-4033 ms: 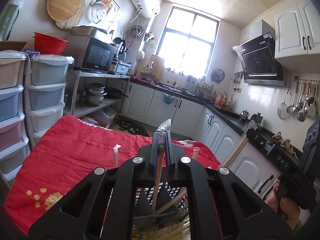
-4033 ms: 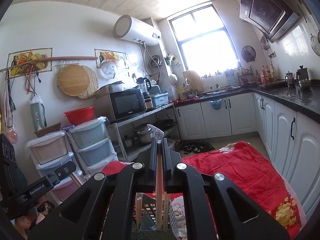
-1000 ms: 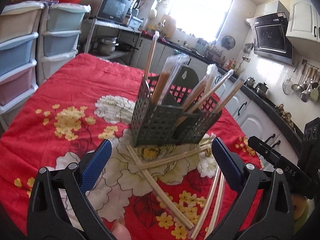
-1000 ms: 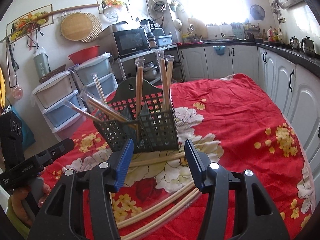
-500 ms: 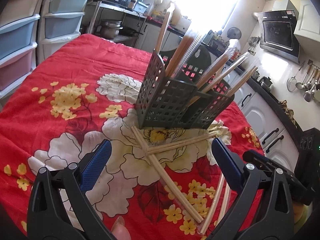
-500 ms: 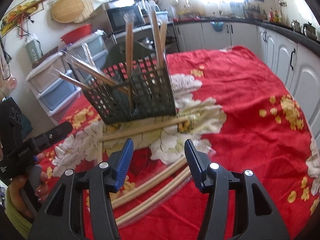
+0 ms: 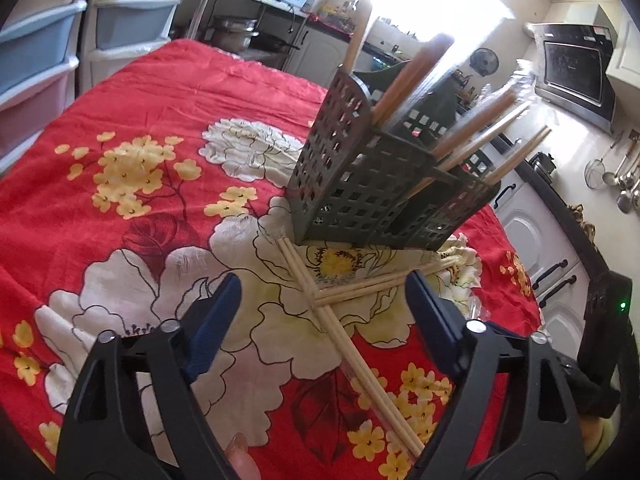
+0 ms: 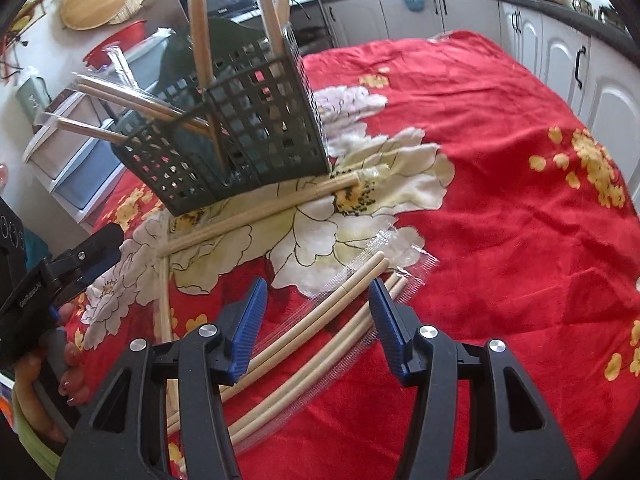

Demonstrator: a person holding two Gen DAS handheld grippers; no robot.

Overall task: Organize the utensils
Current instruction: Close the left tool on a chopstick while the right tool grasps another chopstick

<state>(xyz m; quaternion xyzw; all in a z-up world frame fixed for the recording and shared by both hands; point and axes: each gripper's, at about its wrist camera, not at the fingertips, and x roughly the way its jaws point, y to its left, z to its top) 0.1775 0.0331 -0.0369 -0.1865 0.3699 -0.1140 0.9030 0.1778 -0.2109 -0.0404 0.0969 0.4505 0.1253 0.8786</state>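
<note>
our left gripper (image 7: 320, 300) hangs over the red flowered cloth (image 7: 168, 92) with its jaws spread wide and nothing between them. under the gap a pair of chopsticks (image 7: 344, 336) runs diagonally across the cloth, crossed by another pair (image 7: 384, 280) lying just in front of the dark basket (image 7: 360, 184). that basket stands on the cloth near its middle, holding several wrapped chopsticks (image 7: 404, 76) that lean out over its rim.

our right gripper (image 8: 318, 308) is also spread apart and empty, low over two wrapped pairs of chopsticks (image 8: 340, 304) lying side by side; their near ends pass between the blue pads (image 8: 248, 320). beyond them a single pair (image 8: 260, 212) lies against the foot of the basket (image 8: 256, 132). from this side we see the left gripper (image 8: 80, 260) at the cloth's edge.
</note>
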